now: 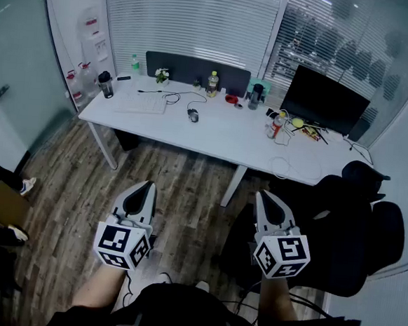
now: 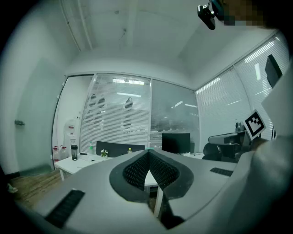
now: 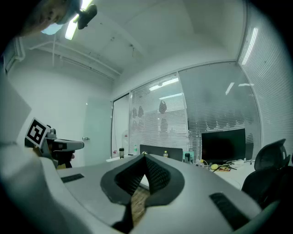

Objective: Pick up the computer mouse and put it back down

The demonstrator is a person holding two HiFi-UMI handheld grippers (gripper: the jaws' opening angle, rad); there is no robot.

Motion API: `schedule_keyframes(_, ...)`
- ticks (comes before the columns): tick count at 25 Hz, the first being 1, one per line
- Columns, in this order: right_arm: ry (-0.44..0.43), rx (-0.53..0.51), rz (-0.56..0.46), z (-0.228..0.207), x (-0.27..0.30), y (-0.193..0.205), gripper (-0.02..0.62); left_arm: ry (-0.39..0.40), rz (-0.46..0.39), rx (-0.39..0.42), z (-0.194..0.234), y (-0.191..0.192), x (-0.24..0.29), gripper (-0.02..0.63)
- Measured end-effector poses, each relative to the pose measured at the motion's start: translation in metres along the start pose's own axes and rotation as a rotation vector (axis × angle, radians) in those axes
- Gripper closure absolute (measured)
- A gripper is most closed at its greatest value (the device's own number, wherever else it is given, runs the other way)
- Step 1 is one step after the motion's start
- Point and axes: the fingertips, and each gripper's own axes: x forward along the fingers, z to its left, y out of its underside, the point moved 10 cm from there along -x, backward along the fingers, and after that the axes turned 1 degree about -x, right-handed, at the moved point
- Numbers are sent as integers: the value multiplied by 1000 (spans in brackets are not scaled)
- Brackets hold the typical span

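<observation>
The mouse [image 1: 193,114] lies on the desk [image 1: 227,139] in the upper middle of the head view, just right of the keyboard [image 1: 140,103]. The left gripper [image 1: 145,186] and right gripper [image 1: 264,196] sit low in the frame, well apart from the desk, jaws closed on nothing.

No legible text, brand or number anywhere. The only sign-like marks are black-and-white square patterns on the marker cube [image 1: 122,244] of the left gripper [image 1: 146,188] and on the marker cube [image 1: 282,254] of the right gripper [image 1: 264,197]. They're codes, not characters. The yellow bottle [image 1: 212,83] on the desk [image 1: 220,135] has a label, too small to read. The water dispenser [image 1: 94,41] shows red patches, no readable print. The monitor [image 1: 323,99] screen is dark.
</observation>
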Motion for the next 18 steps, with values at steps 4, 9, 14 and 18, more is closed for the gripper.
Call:
schedule_keyframes(4, -5, 6, 11, 7, -6, 3, 597, -12, 14, 10, 0, 3, -10, 577)
schedule_keyframes(9, -5, 4, 7, 9, -8, 1, 597, -17, 16, 23, -1, 2, -12, 577)
schedule_keyframes(14, -23, 21, 3, 10, -8, -1, 597, -25, 16, 31, -1, 1, -12, 577)
schedule_keyframes(18, -24, 19, -10, 10, -8, 1, 595, -15, 0, 15, 0, 3, -11, 577)
